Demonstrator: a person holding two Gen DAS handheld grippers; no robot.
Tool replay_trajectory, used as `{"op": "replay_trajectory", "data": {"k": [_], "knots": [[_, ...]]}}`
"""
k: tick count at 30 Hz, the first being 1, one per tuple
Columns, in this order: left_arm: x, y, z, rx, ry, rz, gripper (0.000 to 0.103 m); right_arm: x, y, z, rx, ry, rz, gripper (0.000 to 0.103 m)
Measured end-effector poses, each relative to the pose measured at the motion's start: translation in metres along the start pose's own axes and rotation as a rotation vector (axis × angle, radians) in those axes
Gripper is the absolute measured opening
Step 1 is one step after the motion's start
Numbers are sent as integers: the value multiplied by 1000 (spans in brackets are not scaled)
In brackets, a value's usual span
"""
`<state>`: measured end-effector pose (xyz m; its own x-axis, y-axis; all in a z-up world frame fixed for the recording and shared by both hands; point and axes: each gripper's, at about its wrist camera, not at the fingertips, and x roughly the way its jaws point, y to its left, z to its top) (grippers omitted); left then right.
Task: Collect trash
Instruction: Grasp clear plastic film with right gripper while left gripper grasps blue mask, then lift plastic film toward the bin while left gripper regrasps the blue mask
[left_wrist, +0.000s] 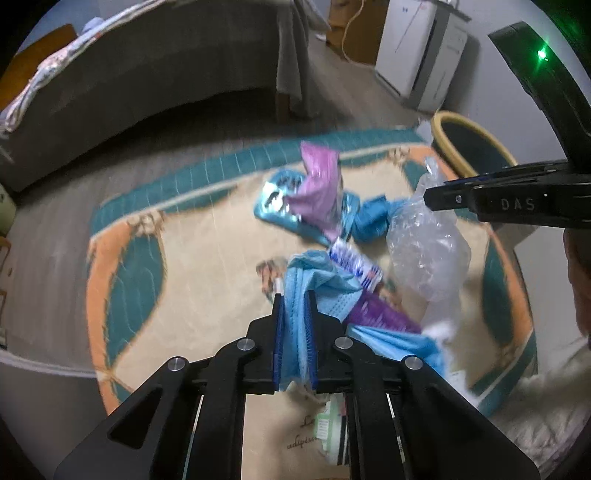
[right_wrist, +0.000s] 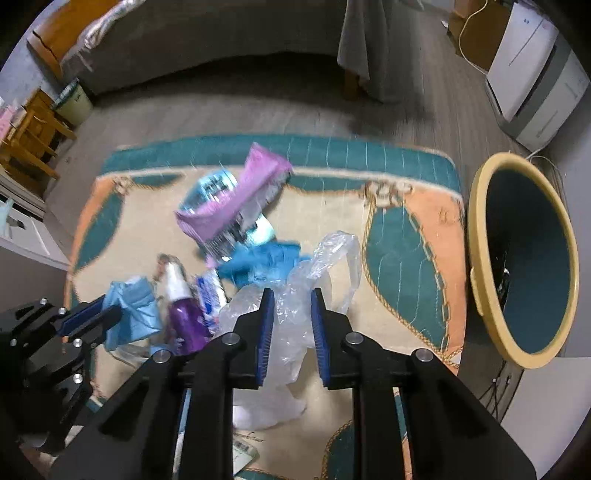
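My left gripper (left_wrist: 294, 295) is shut on a light blue face mask (left_wrist: 321, 280), held above the rug. My right gripper (right_wrist: 292, 293) is shut on a crumpled clear plastic bag (right_wrist: 291, 332); the same bag (left_wrist: 424, 240) hangs from it in the left wrist view. On the rug lie a pink wrapper (right_wrist: 236, 195) over a shiny teal packet (right_wrist: 210, 188), a blue crumpled glove (right_wrist: 262, 264), a purple spray bottle (right_wrist: 183, 317) and a blue-white wrapper (right_wrist: 210, 295). A yellow-rimmed trash bin (right_wrist: 480, 266) stands at the right.
The trash lies on a teal, orange and cream rug (right_wrist: 406, 236) on a grey wood floor. A grey sofa (right_wrist: 221, 33) runs along the back. A white appliance (right_wrist: 532, 74) stands at the far right. Wooden furniture (right_wrist: 33, 129) is at the left.
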<state>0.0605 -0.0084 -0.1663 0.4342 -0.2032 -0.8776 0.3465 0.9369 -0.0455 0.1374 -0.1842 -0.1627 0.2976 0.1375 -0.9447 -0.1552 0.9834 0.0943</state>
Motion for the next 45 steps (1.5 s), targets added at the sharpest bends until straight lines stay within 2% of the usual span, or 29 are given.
{"op": "replay_trajectory", "data": {"k": [8,12,20,21,23,25,29,33,35,36,38,43,45], "knots": [[-41,18,21,-92,-145,-7,12,-49,1,15,-8,-126,33,20],[-48,28,25,-167,-197,-56,12,-60,-2,18,7,-149,61,20],[4,21,12,-146,-36,-48,11,-46,-1,16,-9,-121,33,20],[8,22,12,-147,-20,-26,11,-45,-1,16,-13,-120,29,20],[12,28,10,-132,-14,34,11,-45,0,16,-21,-121,22,20],[16,42,9,-173,8,88,11,-44,1,15,-28,-121,17,20],[17,63,6,-245,25,86,11,-42,0,15,-30,-117,11,20],[15,70,7,-231,14,138,11,-41,-1,16,-26,-114,10,20],[18,68,8,-196,31,200,11,-41,0,15,-31,-113,9,20],[20,70,7,-201,41,195,13,-41,0,15,-33,-112,9,20],[21,74,6,-218,56,184,30,-40,0,15,-33,-109,10,20],[18,72,2,-229,56,160,54,-40,0,15,-34,-110,6,20],[20,72,-2,-239,68,145,56,-39,-1,15,-34,-108,4,20]]}}
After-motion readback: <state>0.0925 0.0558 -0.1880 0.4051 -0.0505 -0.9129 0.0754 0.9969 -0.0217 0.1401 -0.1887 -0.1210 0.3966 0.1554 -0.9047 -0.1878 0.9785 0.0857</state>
